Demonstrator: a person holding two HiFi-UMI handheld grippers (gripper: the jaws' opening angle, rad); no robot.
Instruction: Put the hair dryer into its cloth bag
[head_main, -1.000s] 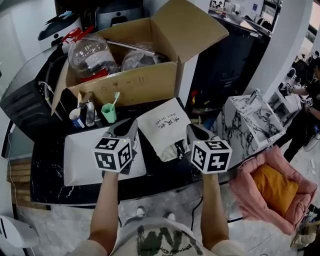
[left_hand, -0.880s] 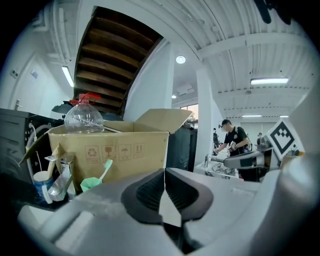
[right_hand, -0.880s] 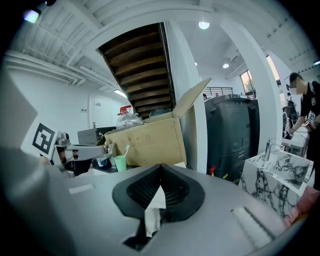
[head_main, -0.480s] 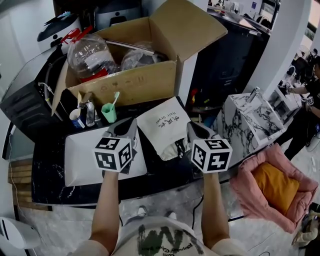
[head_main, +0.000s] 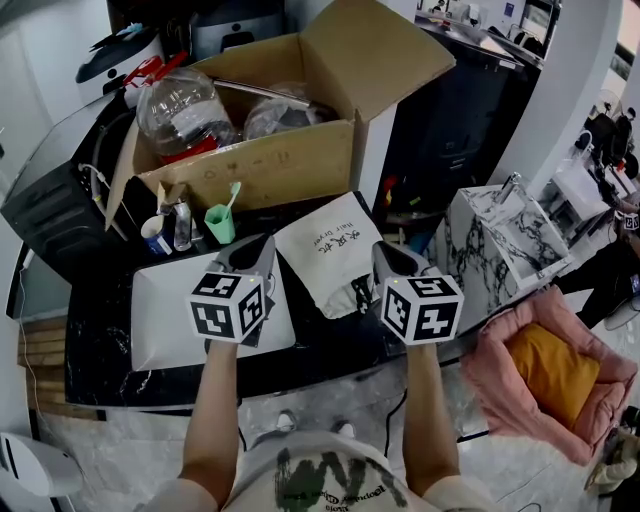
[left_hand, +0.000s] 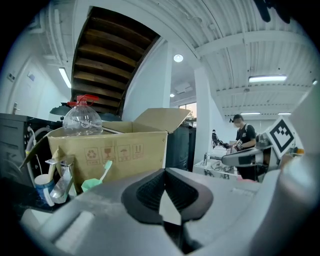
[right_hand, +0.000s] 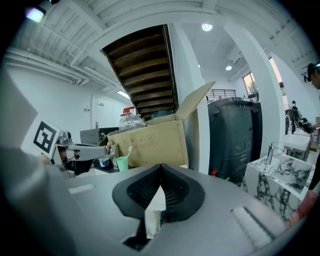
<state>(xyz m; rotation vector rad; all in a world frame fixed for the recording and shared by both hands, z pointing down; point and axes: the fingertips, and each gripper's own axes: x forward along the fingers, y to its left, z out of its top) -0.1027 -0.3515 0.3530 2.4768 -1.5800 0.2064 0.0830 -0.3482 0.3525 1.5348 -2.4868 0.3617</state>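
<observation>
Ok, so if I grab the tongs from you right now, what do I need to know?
Left tongs: shut, pinching white cloth of the cloth bag.
Right tongs: shut on the bag's other edge.
Bag: lying on the black counter, in front of the cardboard box.
Done: bag gripped on both sides.
Hair dryer: not in plain sight; cannot tell if it is inside.
Left: check that, then get it in.

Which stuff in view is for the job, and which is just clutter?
Job: bag, pinched by left gripper and right gripper.
Clutter: box, jug, green cup, white tray, pink cushion.
</observation>
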